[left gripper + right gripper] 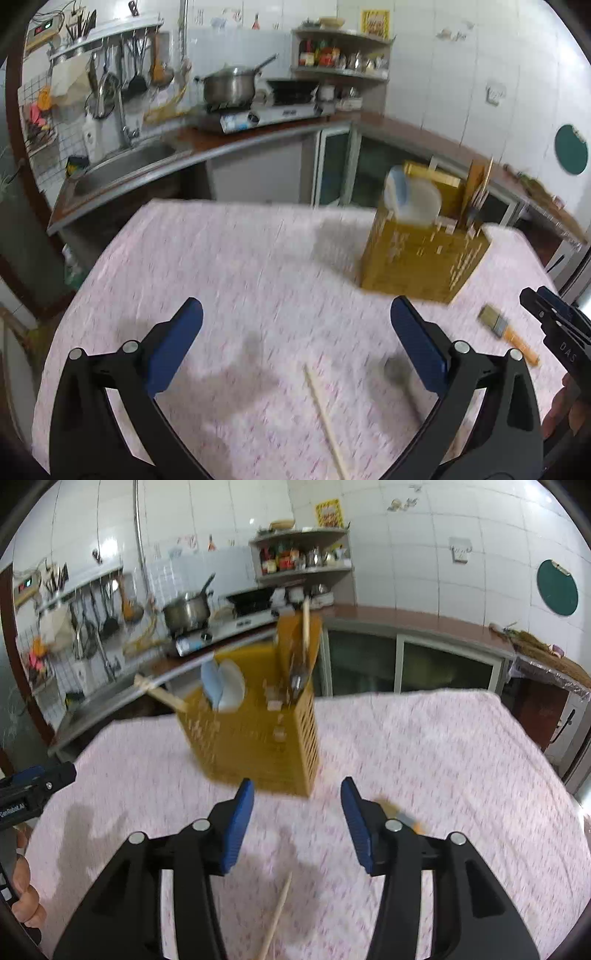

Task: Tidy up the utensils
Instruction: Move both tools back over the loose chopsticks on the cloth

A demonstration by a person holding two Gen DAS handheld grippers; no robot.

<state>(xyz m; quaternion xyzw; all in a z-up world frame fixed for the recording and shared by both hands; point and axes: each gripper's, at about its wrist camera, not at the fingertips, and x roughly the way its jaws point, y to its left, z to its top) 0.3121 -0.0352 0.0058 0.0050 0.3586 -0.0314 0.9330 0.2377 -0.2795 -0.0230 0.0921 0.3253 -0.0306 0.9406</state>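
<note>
Two loose utensils lie on the pink cloth (229, 258) with both sets of tongs empty above it. The left gripper (295, 343) is spread to its widest, nothing between its blue pads, and the single chopstick (325, 417) lies on the cloth just below and between its fingers, running toward the camera. The right gripper (297, 823) stands partly parted, also empty; the same chopstick (277, 919) shows below its gap, while the small brush (406, 818) lies just behind its right finger, half hidden. Ahead of both tongs stands the yellow slatted holder (258, 738), already carrying a pale spoon or ladle (225, 686), a wooden spatula (162, 696) leaning out to the left, and an upright stick (306, 622). Both views are smeared, so exact contact is hard to judge. Likely trouble: both tongs could converge on the one chopstick and collide; a thin stick flat on soft cloth may roll or slip from the pads; and a careless reach could knock the leaning spatula or tip the holder.
</note>
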